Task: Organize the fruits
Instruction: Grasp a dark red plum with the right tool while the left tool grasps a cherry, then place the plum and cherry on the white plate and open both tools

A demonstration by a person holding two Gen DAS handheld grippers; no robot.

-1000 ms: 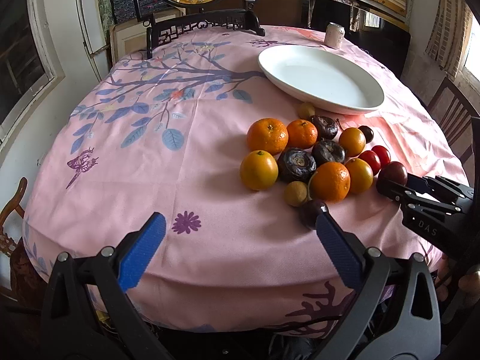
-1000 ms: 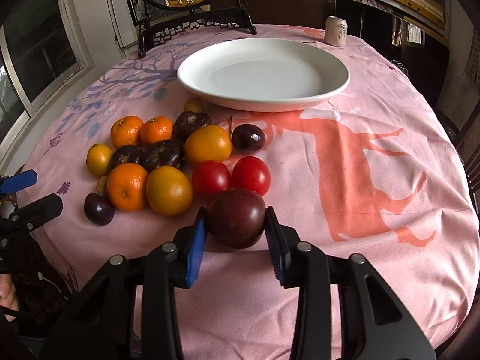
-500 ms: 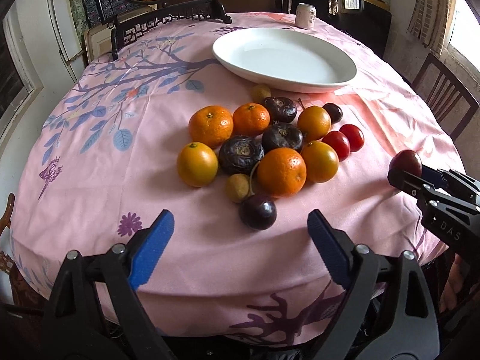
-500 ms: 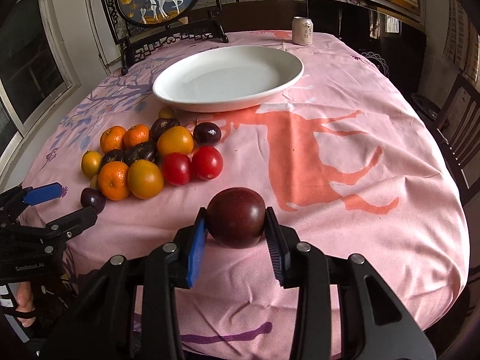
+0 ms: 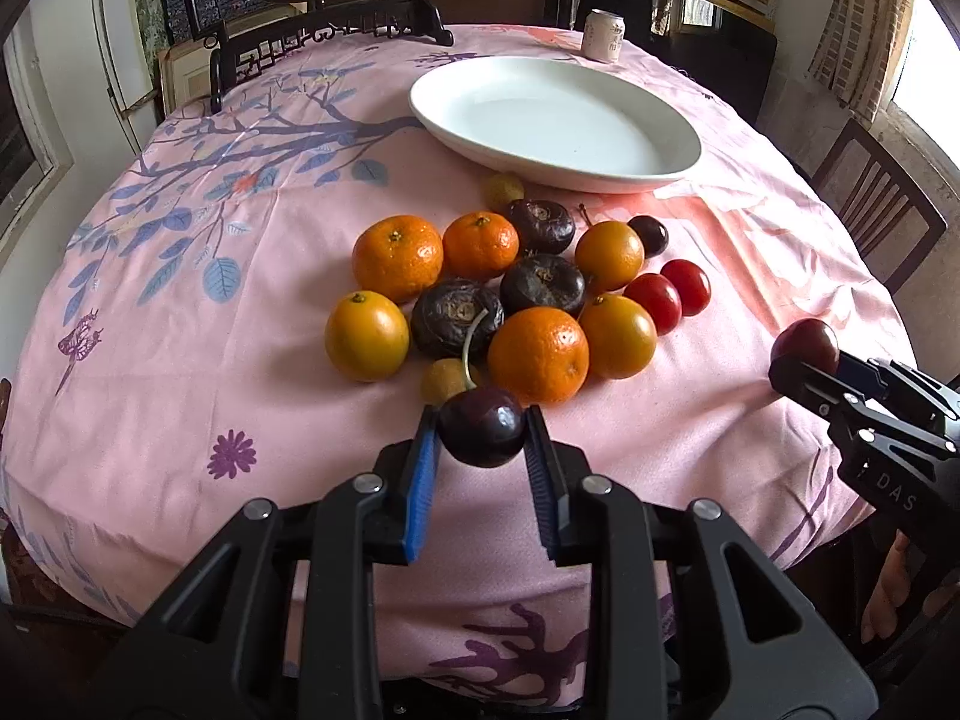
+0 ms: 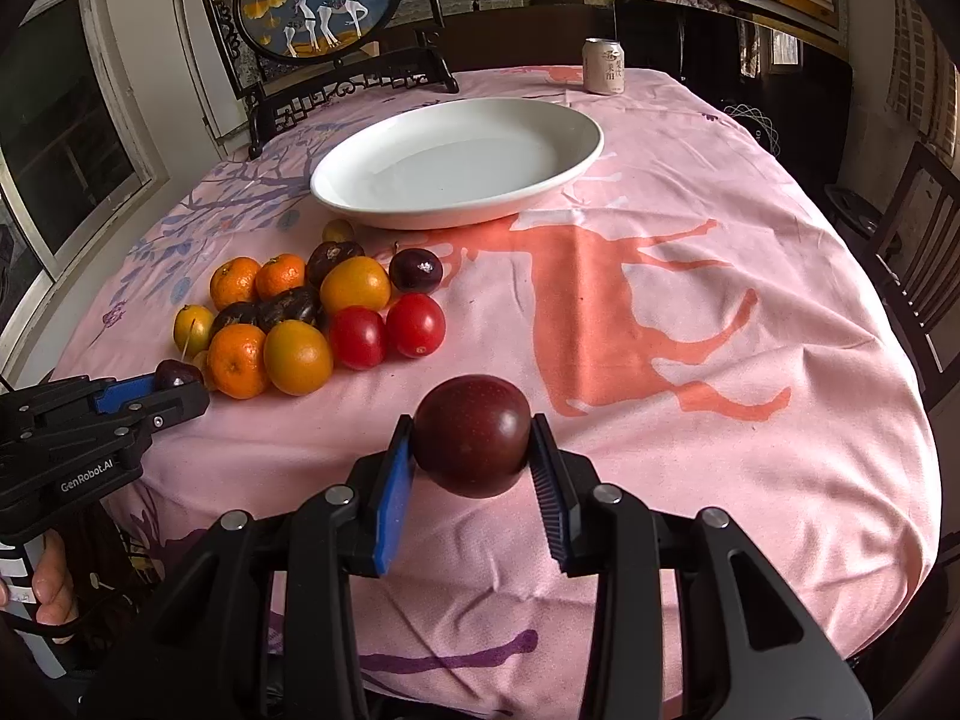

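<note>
A pile of fruit (image 5: 516, 294) lies on the pink tablecloth: oranges, dark water chestnuts, two red tomatoes (image 5: 666, 297) and small yellow fruits. My left gripper (image 5: 480, 438) is shut on a dark cherry (image 5: 480, 435) with a stem, at the pile's near edge. It also shows in the right wrist view (image 6: 171, 381). My right gripper (image 6: 471, 444) is shut on a dark red plum (image 6: 471, 435) and holds it above the cloth, right of the pile. The plum also shows in the left wrist view (image 5: 804, 345). A white oval plate (image 6: 456, 162) stands empty behind the pile.
A drink can (image 6: 603, 66) stands at the table's far edge. A framed round deer picture (image 6: 318, 6) on a dark carved stand sits at the far left. Wooden chairs (image 5: 876, 198) stand at the table's right side. The round table's edge (image 6: 870, 540) drops off near both grippers.
My left gripper moved forward and shut on the dark cherry, which lay on the cloth before. My right gripper kept hold of the plum and lifted it back from the pile.
</note>
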